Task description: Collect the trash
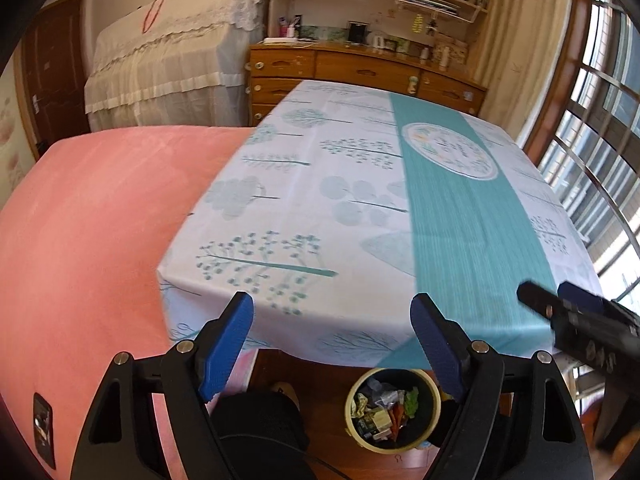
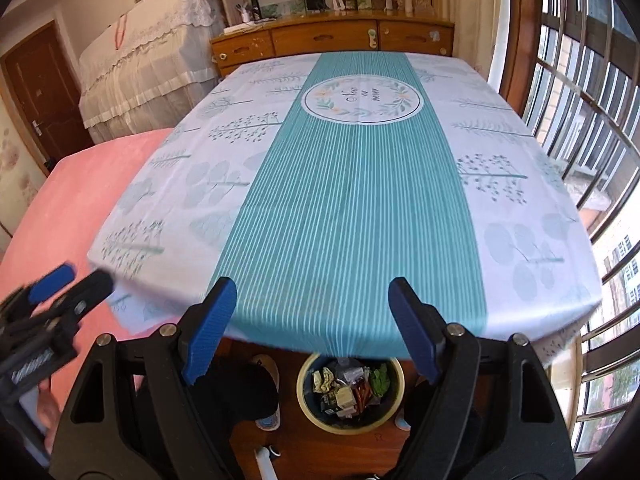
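Note:
A yellow-rimmed bin (image 1: 394, 410) stands on the wooden floor under the near table edge, holding several wrappers and scraps; it also shows in the right wrist view (image 2: 351, 394). My left gripper (image 1: 334, 312) is open and empty, raised in front of the table's near left corner. My right gripper (image 2: 312, 292) is open and empty above the near table edge, over the bin. The right gripper appears at the right of the left wrist view (image 1: 560, 300). The left gripper appears at the left of the right wrist view (image 2: 72, 280).
The table (image 2: 360, 184) wears a white cloth with a teal striped runner and tree prints. A pink-covered bed (image 1: 88, 240) lies left. A wooden dresser (image 2: 328, 38) stands behind the table. Barred windows (image 2: 592, 120) line the right. Slippers (image 2: 268, 392) lie by the bin.

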A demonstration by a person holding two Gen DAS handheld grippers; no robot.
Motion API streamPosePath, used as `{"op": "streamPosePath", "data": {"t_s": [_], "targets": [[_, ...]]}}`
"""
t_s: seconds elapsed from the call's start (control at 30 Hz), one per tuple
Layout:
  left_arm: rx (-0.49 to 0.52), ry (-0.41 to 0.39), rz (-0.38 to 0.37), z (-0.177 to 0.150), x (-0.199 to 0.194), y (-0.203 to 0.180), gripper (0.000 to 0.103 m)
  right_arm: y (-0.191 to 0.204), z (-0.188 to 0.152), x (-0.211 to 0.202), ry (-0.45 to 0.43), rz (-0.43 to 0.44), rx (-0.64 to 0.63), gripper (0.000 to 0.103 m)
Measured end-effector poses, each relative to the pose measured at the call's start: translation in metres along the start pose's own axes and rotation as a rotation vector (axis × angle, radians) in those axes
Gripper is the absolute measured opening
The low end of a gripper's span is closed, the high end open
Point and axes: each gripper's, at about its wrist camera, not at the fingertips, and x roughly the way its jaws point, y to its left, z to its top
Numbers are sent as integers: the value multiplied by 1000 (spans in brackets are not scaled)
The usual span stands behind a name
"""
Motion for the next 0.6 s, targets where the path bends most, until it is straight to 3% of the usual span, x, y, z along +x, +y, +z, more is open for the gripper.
{"op": "streamPosePath", "data": {"t_s": [0.23, 0.43, 0.6], "targets": [[-35, 0, 79, 29, 26, 39, 83, -9, 88, 104, 33, -126, 35, 76], [12, 16, 144, 82, 86, 46, 83, -15, 149, 178, 19, -210, 64, 76], [38, 38, 121, 126, 139, 38, 83, -14, 179, 214, 46, -230, 70, 82]]}}
